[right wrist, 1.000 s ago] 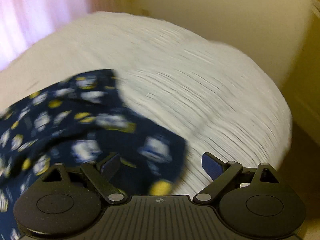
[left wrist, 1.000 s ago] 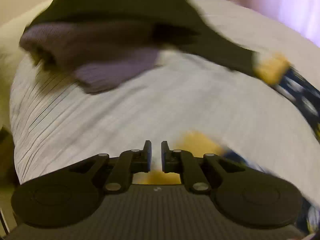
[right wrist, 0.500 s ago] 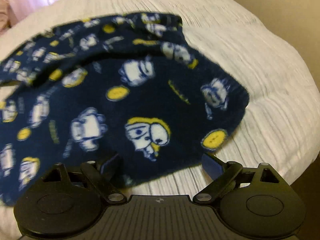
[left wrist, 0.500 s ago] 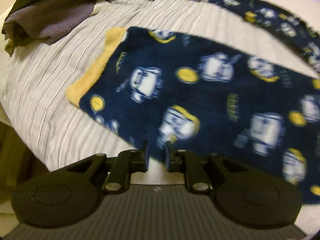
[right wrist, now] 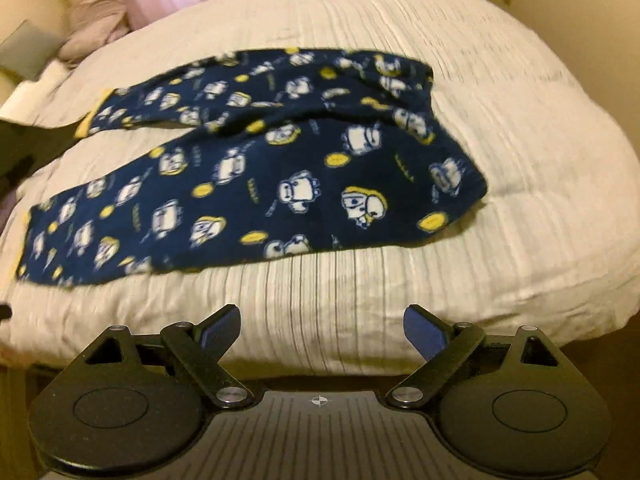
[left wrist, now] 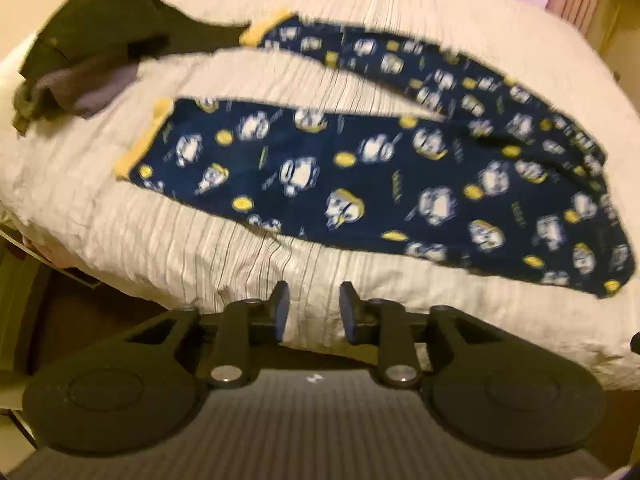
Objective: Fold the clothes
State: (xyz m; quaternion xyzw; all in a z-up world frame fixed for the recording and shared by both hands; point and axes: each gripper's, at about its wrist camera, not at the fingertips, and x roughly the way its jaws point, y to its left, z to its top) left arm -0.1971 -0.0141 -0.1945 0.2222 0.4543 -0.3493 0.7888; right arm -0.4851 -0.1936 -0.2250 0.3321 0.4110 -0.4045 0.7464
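Observation:
Navy fleece pyjama trousers (left wrist: 360,176) with white and yellow cartoon prints and yellow cuffs lie spread flat on the bed, legs apart, waist to the right. They also show in the right wrist view (right wrist: 256,184). My left gripper (left wrist: 314,308) is open a little and empty, above the bed's near edge, short of the trousers. My right gripper (right wrist: 322,330) is wide open and empty, also above the near edge, short of the waist end.
The bed has a white striped cover (left wrist: 180,248). A pile of dark green and purple clothes (left wrist: 88,64) lies at the far left, touching one trouser cuff. Pillows (right wrist: 96,24) and a pink curtain are at the back. The floor shows below the bed edge.
Both grippers have pulled back from the trousers toward the bed's near edge, so the whole garment now shows. My left gripper's fingers have opened a little. The trousers lie released and flat.

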